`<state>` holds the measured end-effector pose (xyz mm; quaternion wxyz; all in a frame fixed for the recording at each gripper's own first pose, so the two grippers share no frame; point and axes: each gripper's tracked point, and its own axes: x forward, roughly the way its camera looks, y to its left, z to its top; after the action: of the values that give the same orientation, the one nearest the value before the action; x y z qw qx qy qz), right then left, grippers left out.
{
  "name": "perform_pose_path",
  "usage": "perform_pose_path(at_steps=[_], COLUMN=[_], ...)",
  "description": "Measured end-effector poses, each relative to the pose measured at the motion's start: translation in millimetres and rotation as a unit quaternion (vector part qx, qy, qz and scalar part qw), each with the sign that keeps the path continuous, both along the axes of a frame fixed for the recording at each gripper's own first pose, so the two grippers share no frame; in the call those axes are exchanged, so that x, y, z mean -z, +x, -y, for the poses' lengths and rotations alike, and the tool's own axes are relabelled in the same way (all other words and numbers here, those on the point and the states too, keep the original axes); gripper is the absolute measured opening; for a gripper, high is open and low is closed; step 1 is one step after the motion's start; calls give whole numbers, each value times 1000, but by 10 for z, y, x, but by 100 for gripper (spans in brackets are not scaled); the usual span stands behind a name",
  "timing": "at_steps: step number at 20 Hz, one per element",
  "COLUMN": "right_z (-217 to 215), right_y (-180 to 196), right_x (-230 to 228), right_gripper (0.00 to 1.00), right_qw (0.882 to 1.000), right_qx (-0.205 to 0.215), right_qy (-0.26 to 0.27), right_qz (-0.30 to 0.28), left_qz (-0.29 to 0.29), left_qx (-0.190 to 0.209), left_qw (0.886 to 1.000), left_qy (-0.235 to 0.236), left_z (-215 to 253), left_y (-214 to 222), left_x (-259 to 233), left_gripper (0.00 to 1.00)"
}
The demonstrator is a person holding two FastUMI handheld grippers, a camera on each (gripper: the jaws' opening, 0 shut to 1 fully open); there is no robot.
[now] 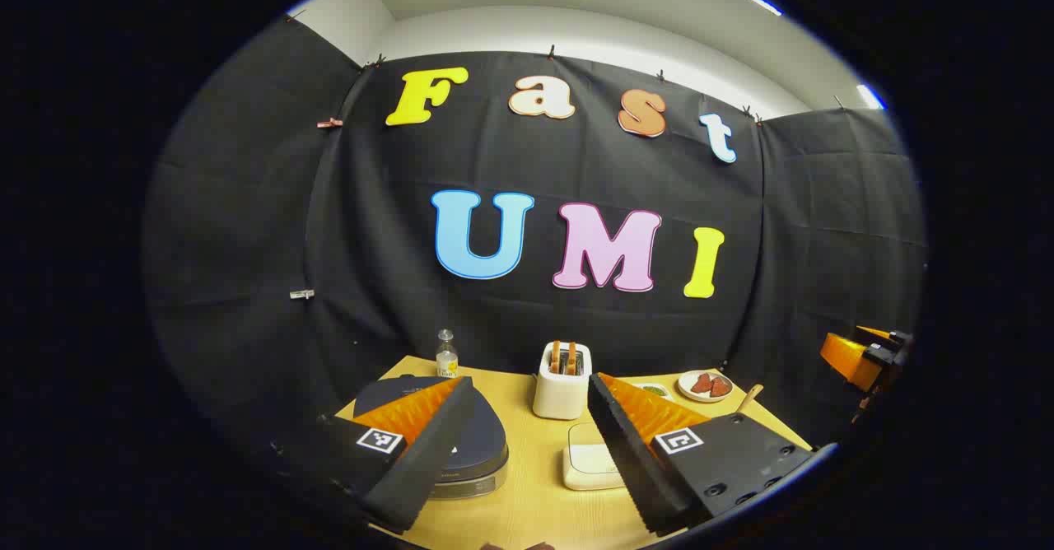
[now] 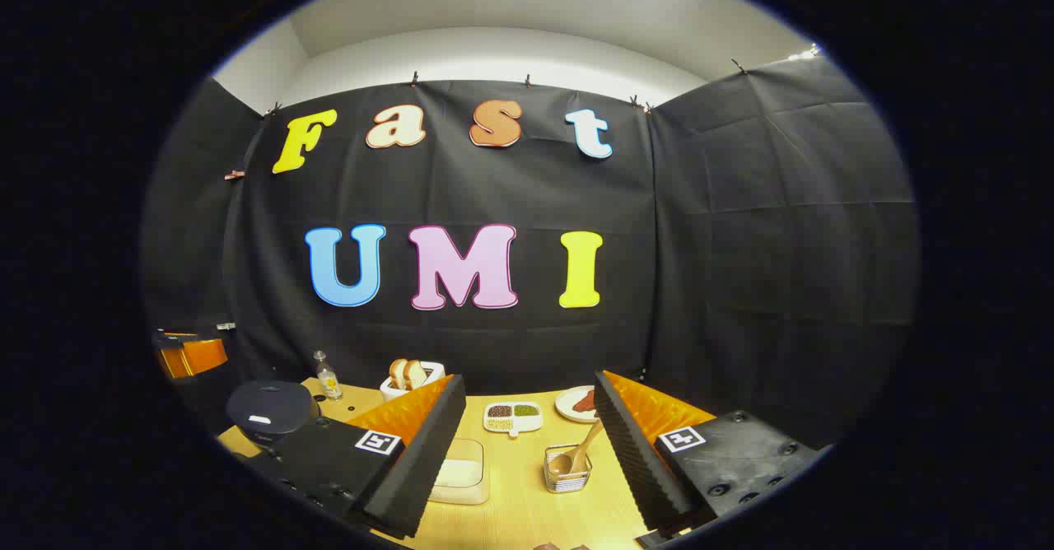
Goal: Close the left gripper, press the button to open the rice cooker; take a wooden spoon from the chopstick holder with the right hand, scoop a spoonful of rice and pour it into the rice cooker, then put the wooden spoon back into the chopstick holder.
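On the worktop (image 2: 527, 501), rice cooker (image 2: 270, 408) lid down at left, wooden spoon (image 2: 579, 451) stood in wire chopstick holder (image 2: 567, 469), rice in clear tub (image 2: 459, 472), bread in toaster (image 1: 561, 379), left claw (image 1: 527, 451) spread wide, right claw (image 2: 527, 455) spread wide, both empty.

Your left gripper view looks forward from above the counter's (image 1: 527, 492) near edge, facing the booth wall, with the rice cooker (image 1: 461, 451) close below. Your right gripper view faces the same wall from farther right, over the chopstick holder (image 2: 567, 469). Both share the toaster (image 1: 561, 381) and counter.
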<state>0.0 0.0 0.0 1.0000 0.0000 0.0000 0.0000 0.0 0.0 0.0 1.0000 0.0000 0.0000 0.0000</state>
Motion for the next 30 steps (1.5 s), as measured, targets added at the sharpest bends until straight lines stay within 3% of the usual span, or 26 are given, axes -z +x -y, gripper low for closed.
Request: perform_pose_path(at_steps=[4,10,16,20,30], right_z=[23,-2,40,79,121], right_y=[121,285,358,421,734], right_x=[-21,227,348,393,377], right_gripper=[97,98,95,98,98], right_qw=[1000,999,997,997,995], right_qx=[-9,-40,-60,-67,-92], right_qy=[18,21,9,7,-4], right_qz=[8,-22,-37,-44,-43], left_qz=[-8,-27,-34,-42,-42], left_qx=[4,5,-1,-1,-62], left_qw=[1000,999,999,999,997], left_qy=[8,-30,-22,-24,-27], left_z=[134,308,430,479,-158], left_y=[15,94,165,238,535], left_x=[57,209,243,275,117], left_gripper=[95,95,95,95,92])
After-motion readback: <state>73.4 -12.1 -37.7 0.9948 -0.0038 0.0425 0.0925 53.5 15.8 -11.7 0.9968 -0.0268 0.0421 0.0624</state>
